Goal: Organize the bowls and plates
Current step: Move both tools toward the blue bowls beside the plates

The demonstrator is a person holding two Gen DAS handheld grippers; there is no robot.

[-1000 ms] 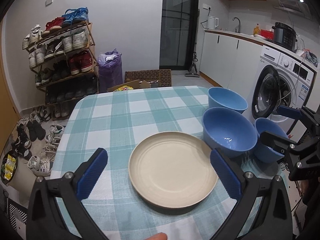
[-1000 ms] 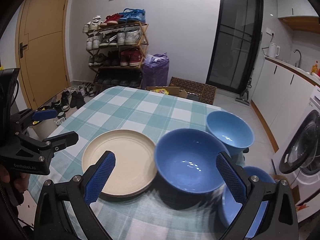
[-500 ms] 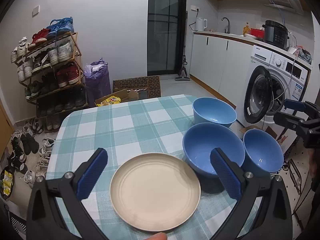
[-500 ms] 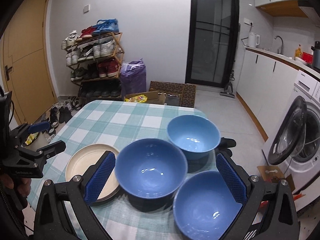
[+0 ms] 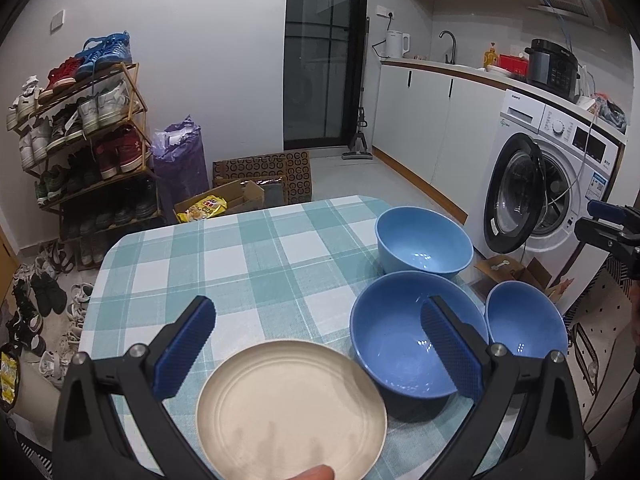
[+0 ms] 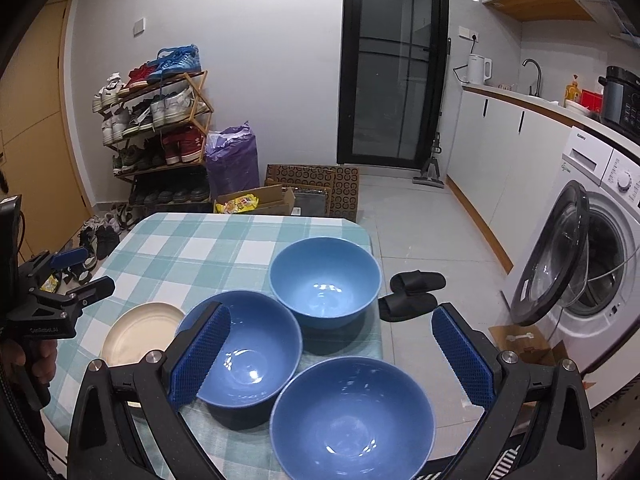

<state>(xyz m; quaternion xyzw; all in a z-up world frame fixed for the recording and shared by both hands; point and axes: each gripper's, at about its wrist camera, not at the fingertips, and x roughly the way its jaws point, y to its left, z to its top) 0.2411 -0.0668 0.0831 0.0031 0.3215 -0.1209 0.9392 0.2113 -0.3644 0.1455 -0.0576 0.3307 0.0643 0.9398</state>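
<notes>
Hovering above the checked teal-and-white bench point(image 5: 248, 264), both tools gape wide and grip nothing, which suits a survey before any stacking. The left tool point(image 5: 316, 344) frames the round cream plate point(image 5: 292, 408) at 6 o'clock; the right tool point(image 6: 332, 352) brackets three blue bowls: the dark blue middle bowl point(image 6: 244, 352) at 9 o'clock, the pale blue far bowl point(image 6: 324, 280) at 12 o'clock, the near blue bowl point(image 6: 352, 412) at 6 o'clock by the bench edge. Compared with a second ago, both tools have pulled back, so all the bowls now show.
</notes>
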